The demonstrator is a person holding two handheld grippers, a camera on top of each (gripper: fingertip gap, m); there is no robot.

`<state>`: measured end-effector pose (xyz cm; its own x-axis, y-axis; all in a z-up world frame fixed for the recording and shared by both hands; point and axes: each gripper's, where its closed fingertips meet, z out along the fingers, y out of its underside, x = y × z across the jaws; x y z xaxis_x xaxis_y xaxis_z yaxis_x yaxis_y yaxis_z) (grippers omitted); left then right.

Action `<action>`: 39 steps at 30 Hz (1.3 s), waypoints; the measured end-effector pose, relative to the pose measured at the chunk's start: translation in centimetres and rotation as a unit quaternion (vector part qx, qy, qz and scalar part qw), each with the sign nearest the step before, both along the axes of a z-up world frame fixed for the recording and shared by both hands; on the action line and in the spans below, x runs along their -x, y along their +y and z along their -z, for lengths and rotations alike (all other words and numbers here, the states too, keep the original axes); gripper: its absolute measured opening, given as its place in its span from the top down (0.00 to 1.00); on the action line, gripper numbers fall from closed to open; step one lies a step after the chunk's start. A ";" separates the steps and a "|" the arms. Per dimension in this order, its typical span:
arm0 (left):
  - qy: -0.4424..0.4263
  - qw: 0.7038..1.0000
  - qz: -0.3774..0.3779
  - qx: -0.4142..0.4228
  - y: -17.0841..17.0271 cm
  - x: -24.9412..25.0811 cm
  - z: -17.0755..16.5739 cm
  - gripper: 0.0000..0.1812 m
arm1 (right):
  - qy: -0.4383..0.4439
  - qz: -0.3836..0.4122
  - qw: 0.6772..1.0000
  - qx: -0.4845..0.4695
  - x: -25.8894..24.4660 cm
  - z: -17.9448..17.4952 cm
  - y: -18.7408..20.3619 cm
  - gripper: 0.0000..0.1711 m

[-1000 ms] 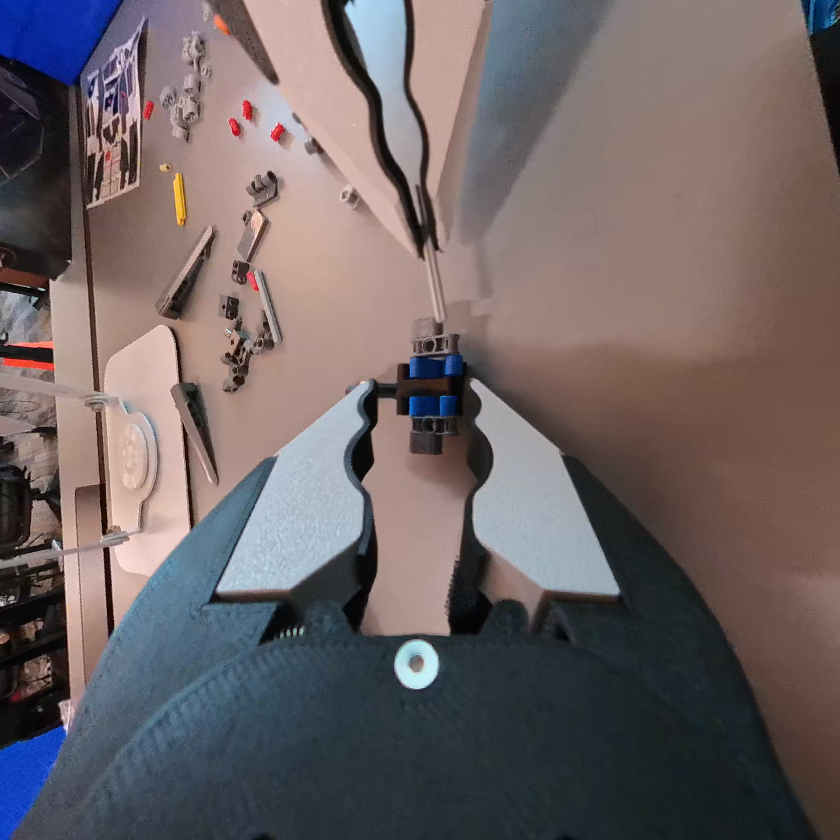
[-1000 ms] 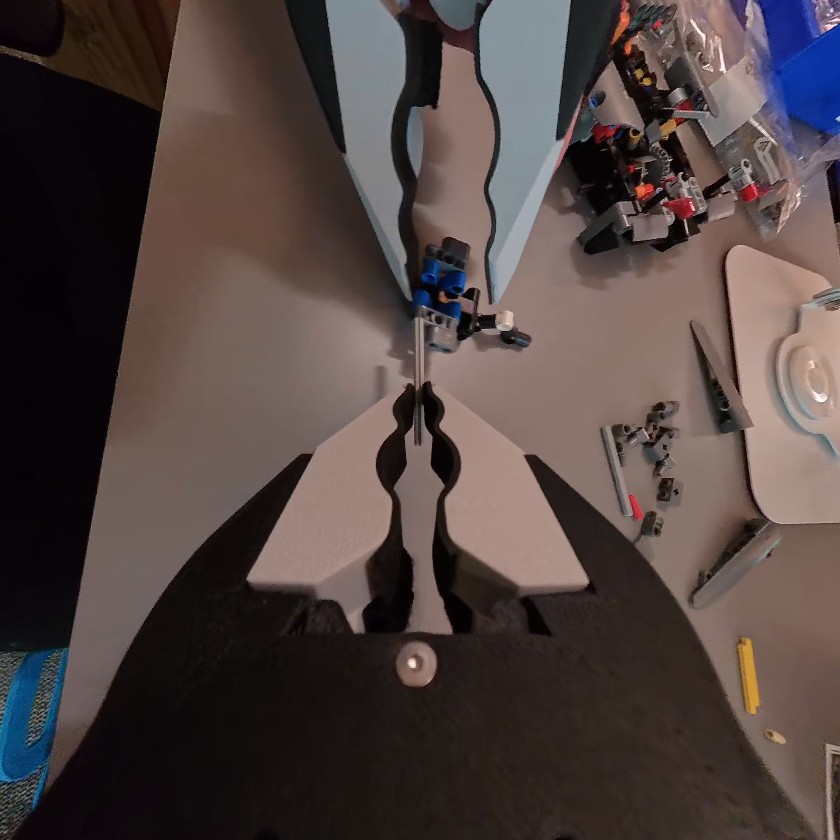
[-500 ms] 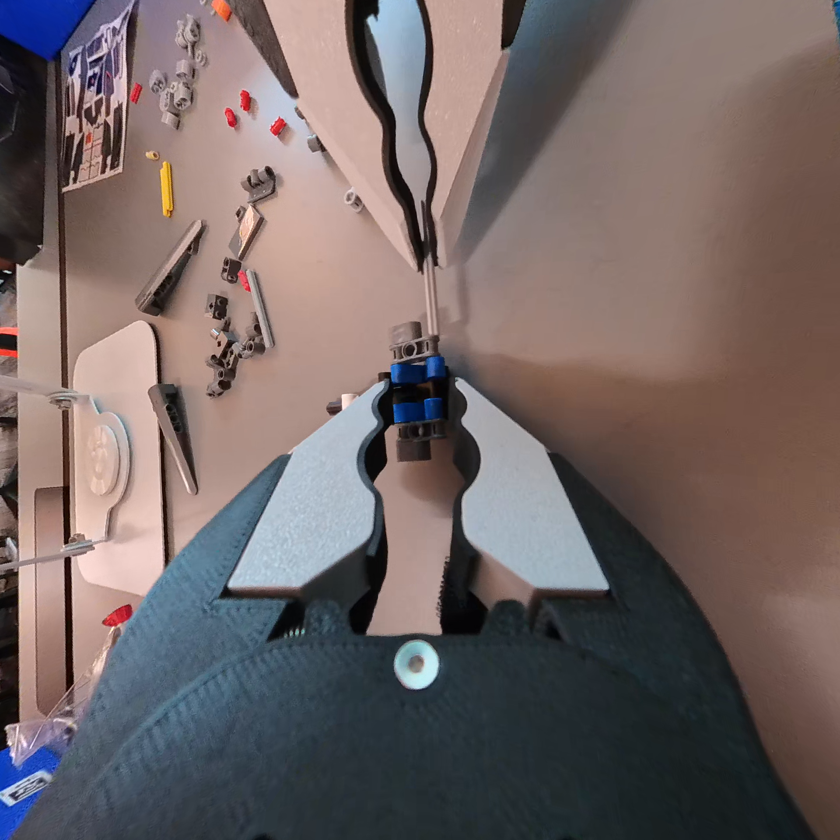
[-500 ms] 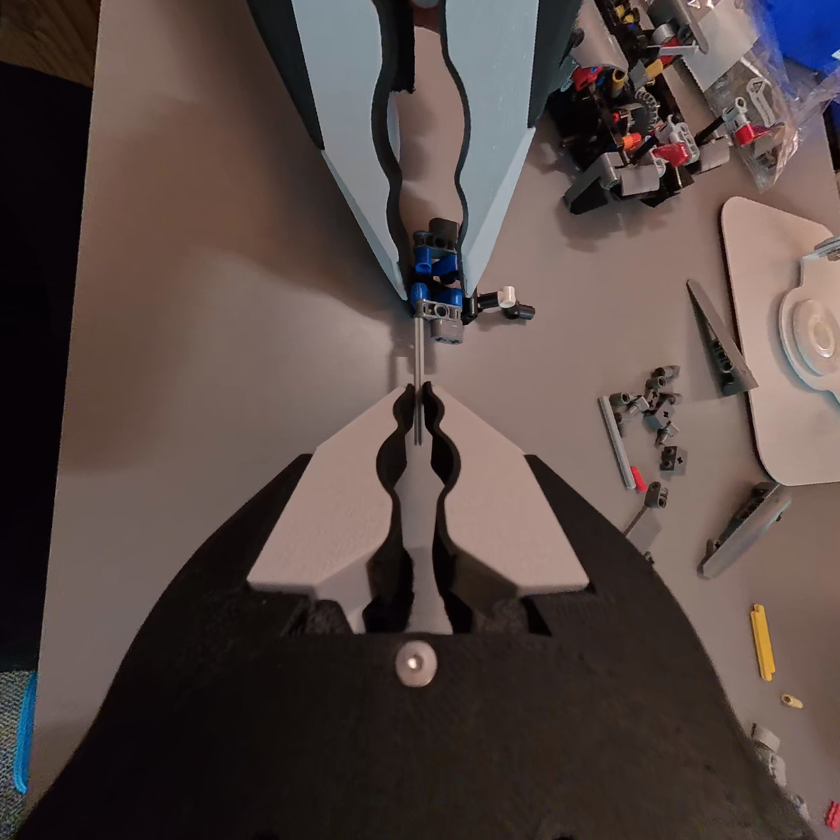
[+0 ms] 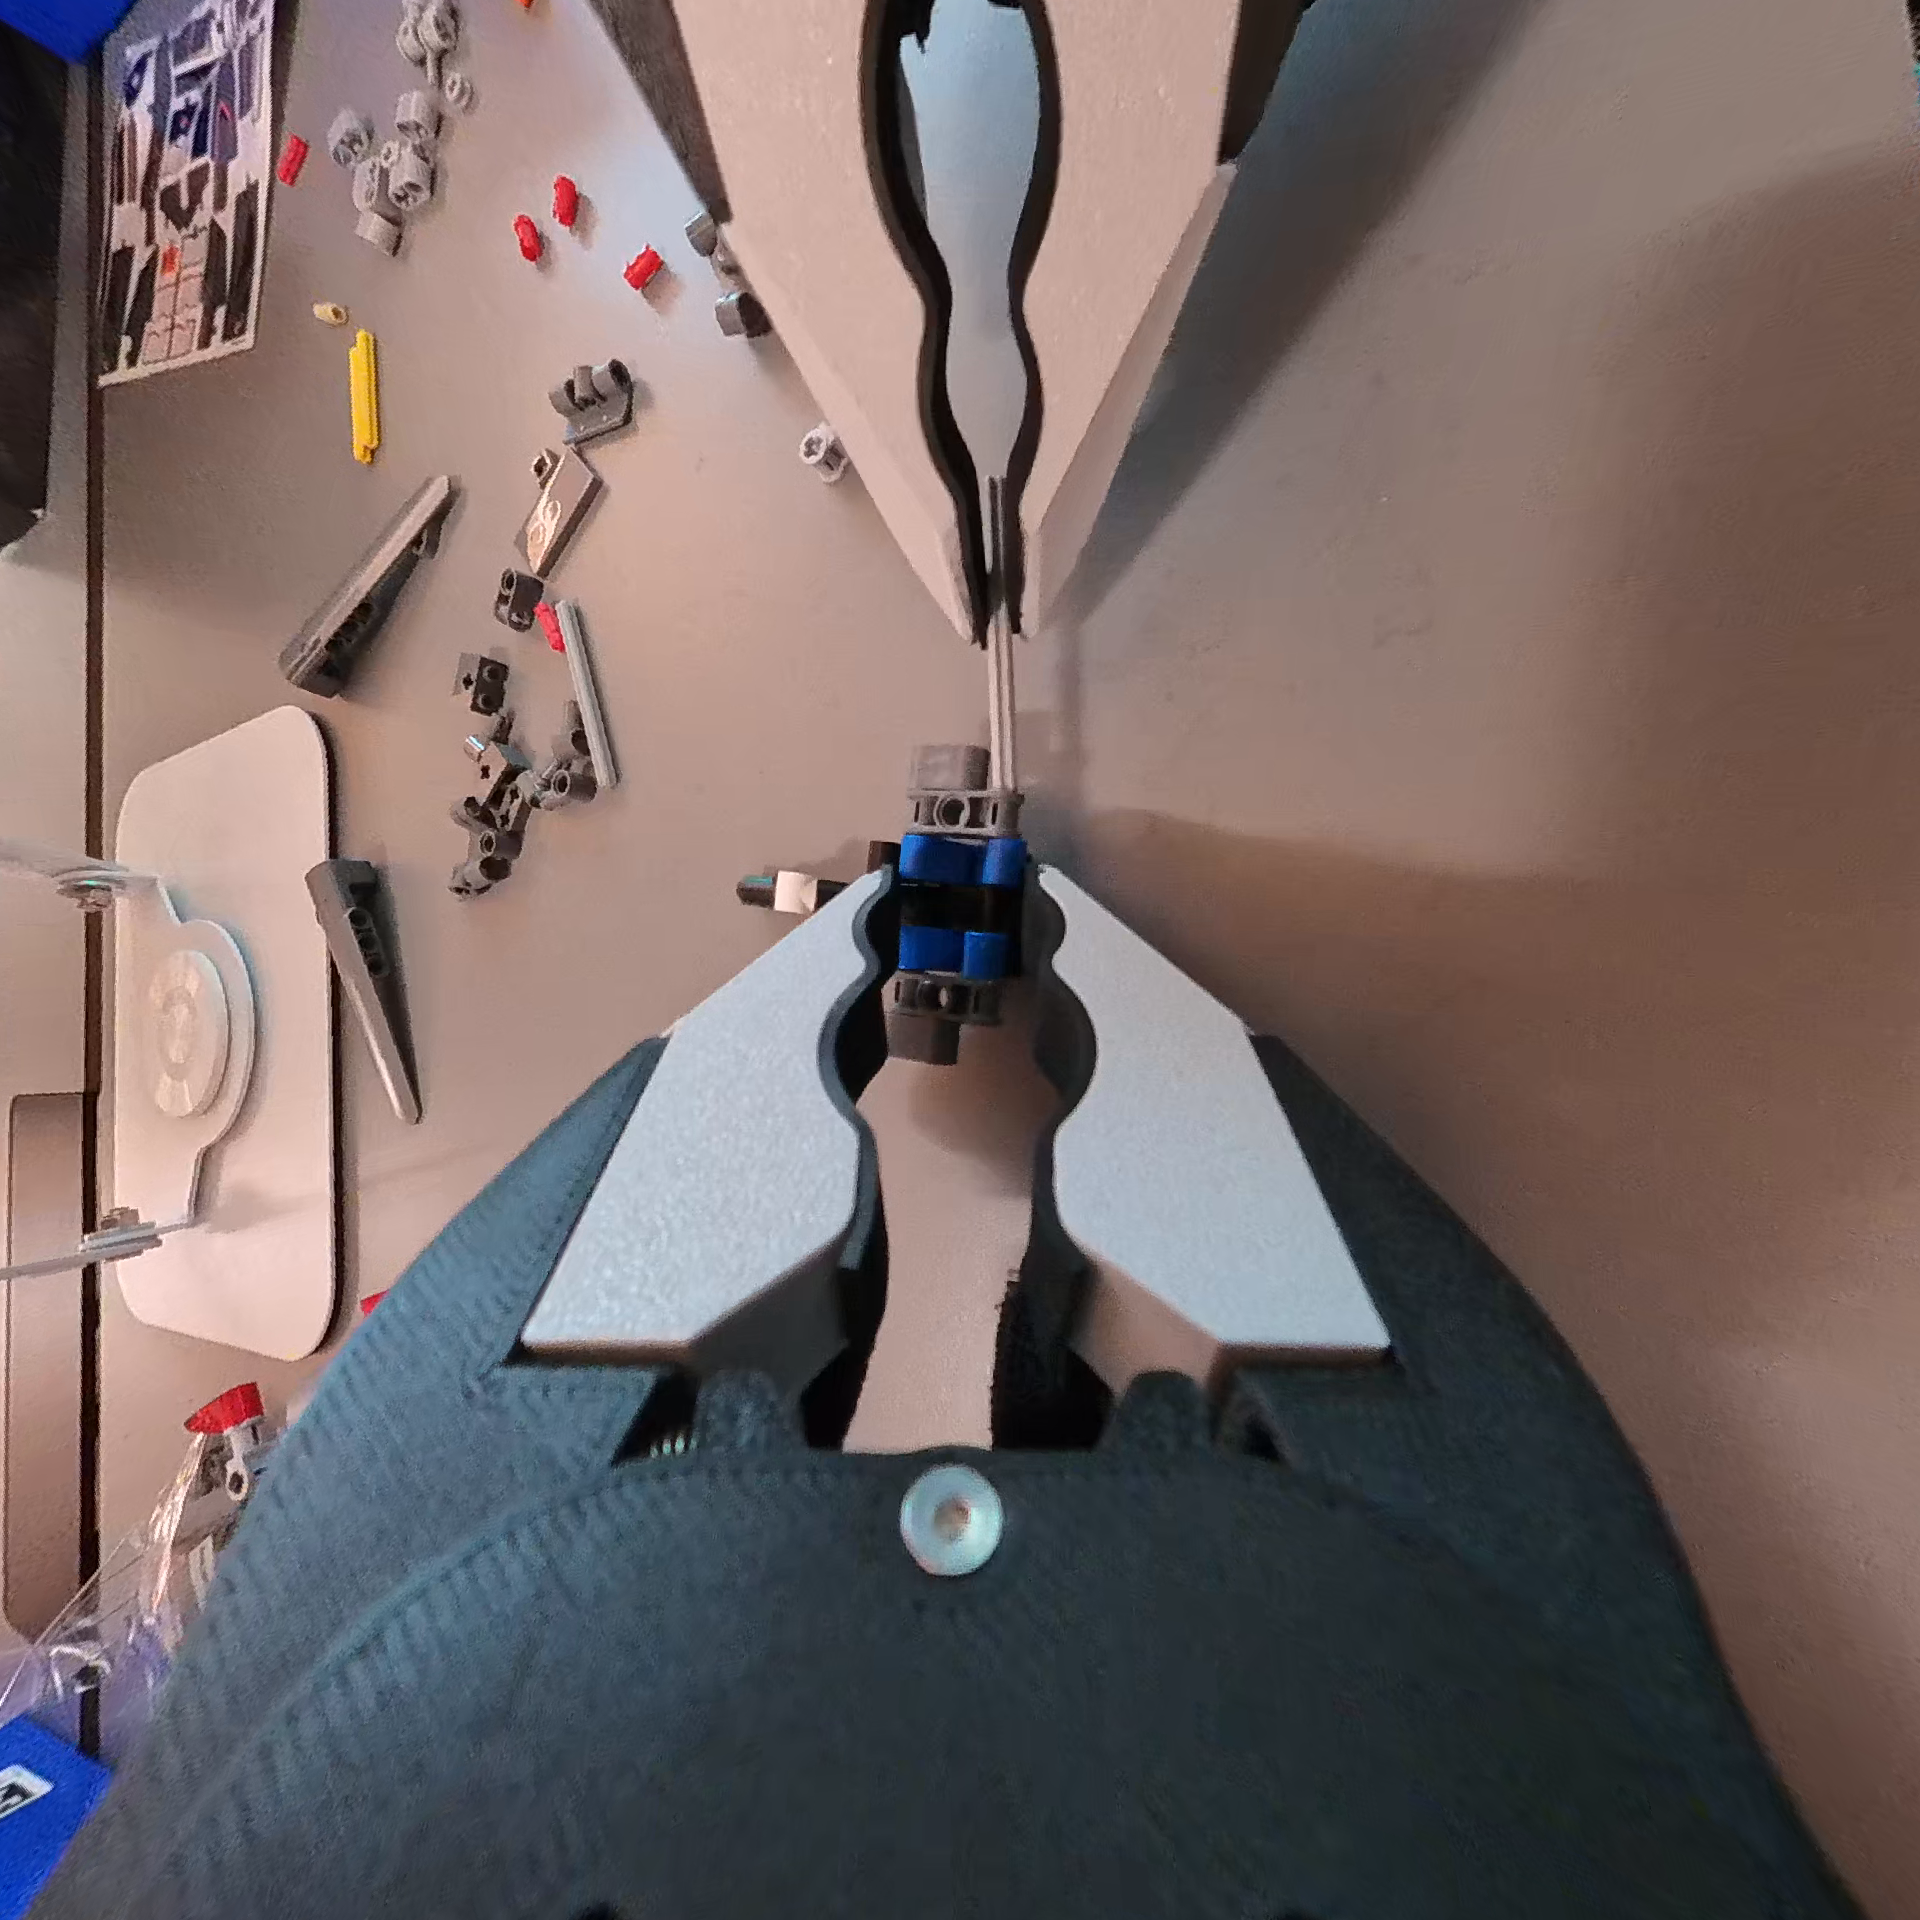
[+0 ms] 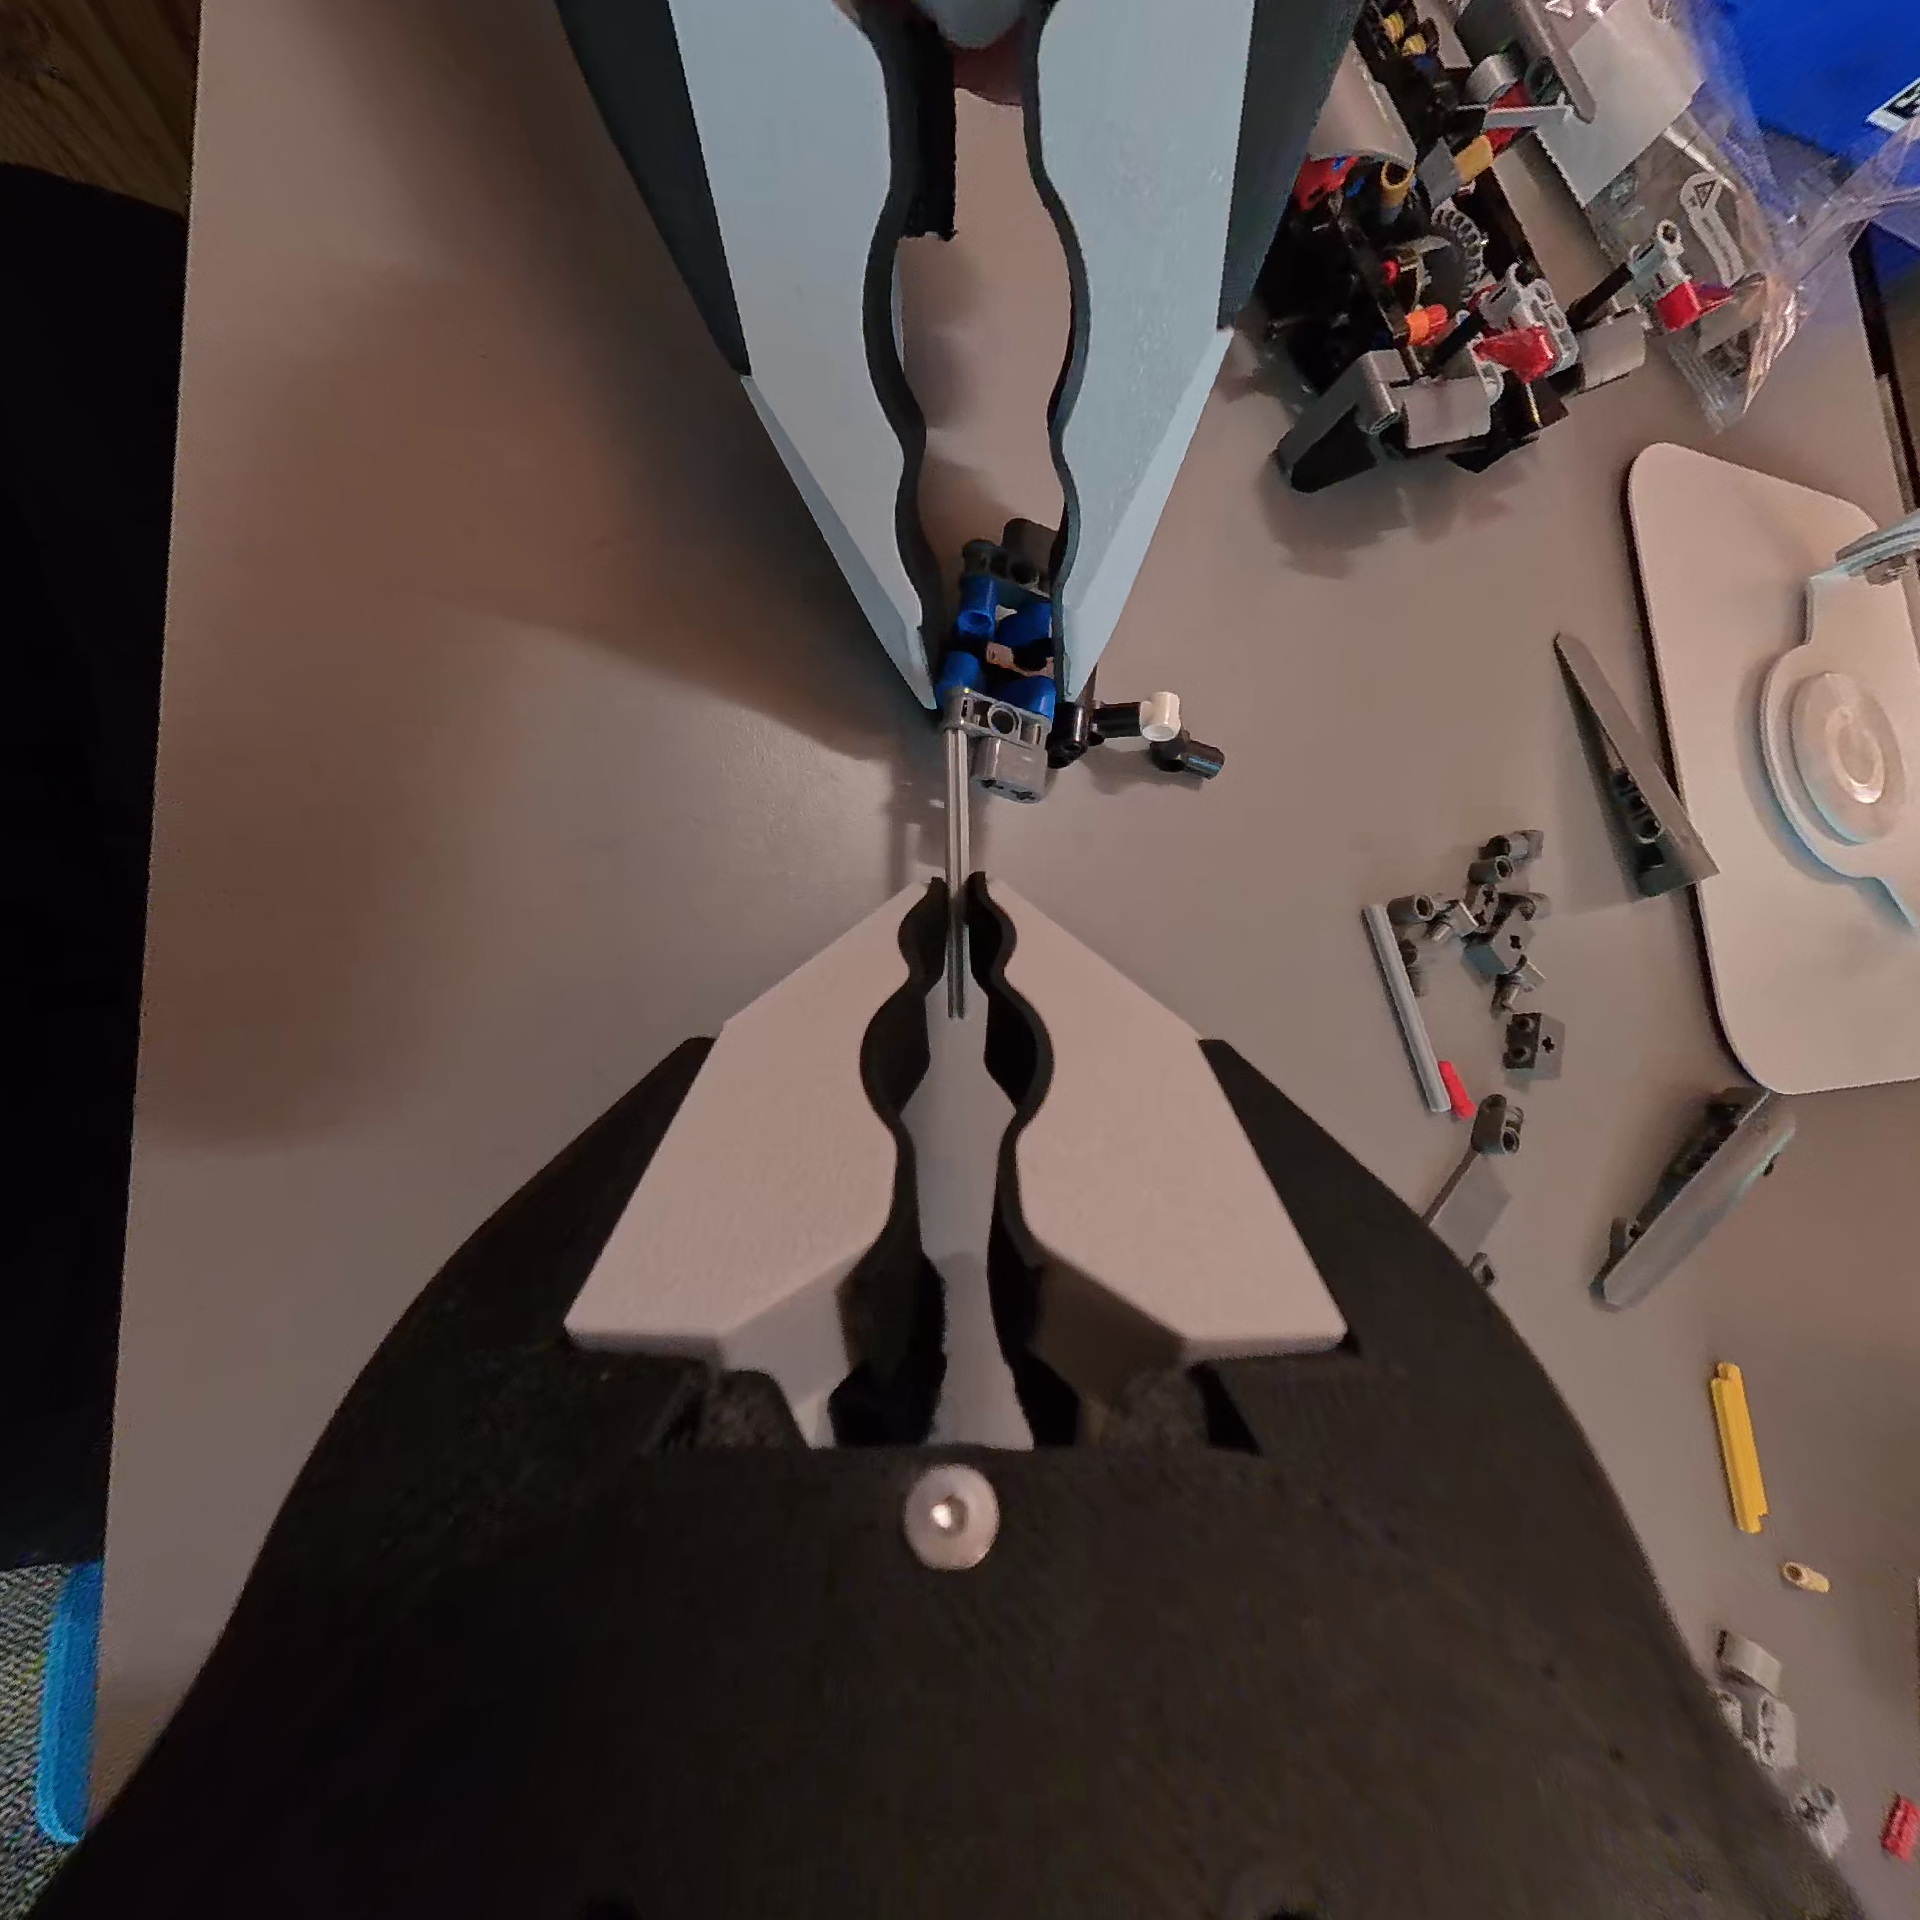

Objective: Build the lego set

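My left gripper [image 5: 958, 883] is shut on a small blue, black and grey lego assembly [image 5: 951, 914] just above the table. A thin grey axle [image 5: 1003, 717] runs from the assembly's far grey end to my right gripper [image 5: 994, 623], which faces me. In the right wrist view my right gripper [image 6: 953, 885] is shut on the near end of that axle [image 6: 958, 831]. Its far end sits in the grey end of the assembly [image 6: 1000, 675], held between the left gripper's fingertips [image 6: 1086, 644]. A black and white arm [image 6: 1138, 722] sticks out of the assembly to the right.
Loose grey pieces [image 5: 520, 769], a grey wedge [image 5: 369, 977], a yellow axle [image 5: 362, 393] and red pins [image 5: 561, 203] lie left of the grippers. A white stand base [image 5: 239, 935] and a sticker sheet [image 5: 187, 187] lie farther left. A partly built model [image 6: 1455, 343] and plastic bags [image 6: 1683, 177] lie far right. The left gripper's tips are roughly 4 cm from the right gripper's. The white stand base [image 5: 239, 935] is about 30 cm from both grippers' fingertips.
My left gripper has closed in around the blue assembly and now grips it. The right gripper still holds the axle, with its far end now at the assembly's grey end.
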<state>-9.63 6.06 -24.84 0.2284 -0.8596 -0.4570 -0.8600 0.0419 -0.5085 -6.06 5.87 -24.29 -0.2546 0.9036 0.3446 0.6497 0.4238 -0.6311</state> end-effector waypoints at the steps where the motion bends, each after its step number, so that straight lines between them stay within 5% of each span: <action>1: -0.001 1.000 -0.001 0.002 0.0 0.0 0.0 0.89 | -0.001 0.002 1.000 -0.001 0.0 0.0 0.0 1.00; 24: -0.014 1.000 -0.017 0.002 0.3 0.0 0.0 0.89 | -0.032 0.139 0.978 -0.155 0.3 0.3 0.1 1.00; 39: -0.009 1.000 -0.018 0.002 0.3 0.1 0.0 0.89 | -0.012 0.147 0.973 -0.178 0.4 0.3 0.1 1.00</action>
